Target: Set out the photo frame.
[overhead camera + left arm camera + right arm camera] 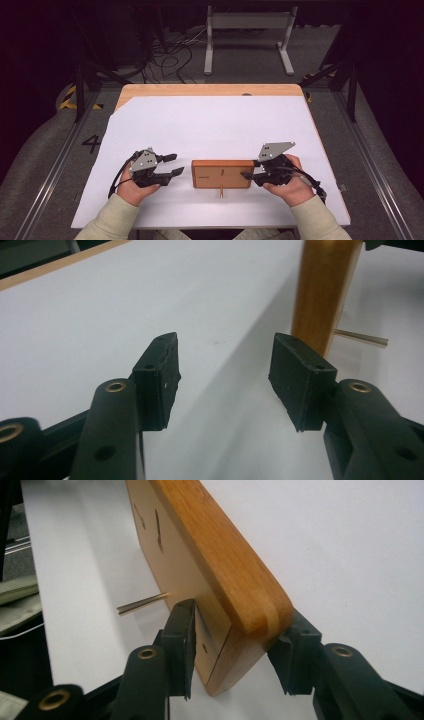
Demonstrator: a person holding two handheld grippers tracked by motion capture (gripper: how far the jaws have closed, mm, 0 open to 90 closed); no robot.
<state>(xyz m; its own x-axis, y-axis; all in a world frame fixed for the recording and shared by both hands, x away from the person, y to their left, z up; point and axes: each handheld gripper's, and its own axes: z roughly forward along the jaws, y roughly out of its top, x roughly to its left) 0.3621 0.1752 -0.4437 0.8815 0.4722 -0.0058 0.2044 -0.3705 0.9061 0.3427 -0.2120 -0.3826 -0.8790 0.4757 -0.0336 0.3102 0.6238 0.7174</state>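
The left gripper [174, 164] lay at the left of the white sheet [210, 125], carried in the person's left hand [134, 187], its jaws pointing toward the wooden block [223, 173]. The jaws stood partly apart with nothing between them; in the left gripper view only bare sheet [100, 305] showed between the two pads [161, 375]. The block [325, 290] stood just beyond the tip of the jaw at the right of that view, close to it, and the pad did not appear to touch it, though the angle there was poor. A thin brass-coloured pin [361, 337] projected from the block beyond that jaw.

The wooden block rested near the front edge of the sheet, between the two grippers, its top face bearing dark marks. The pin [220, 191] stuck out from its near long side, toward the person.

The right gripper [248, 176], in the right hand [292, 187], was at the block's right end. In the right gripper view the jaws straddled that end of the block [220, 565], one pad [181, 630] against the marked face and the other against the opposite face. The far pad sat against the wood; the near pad seemed to be just touching, and a firm clamp could not be confirmed. The pin [142, 603] stood out just beyond the near pad.
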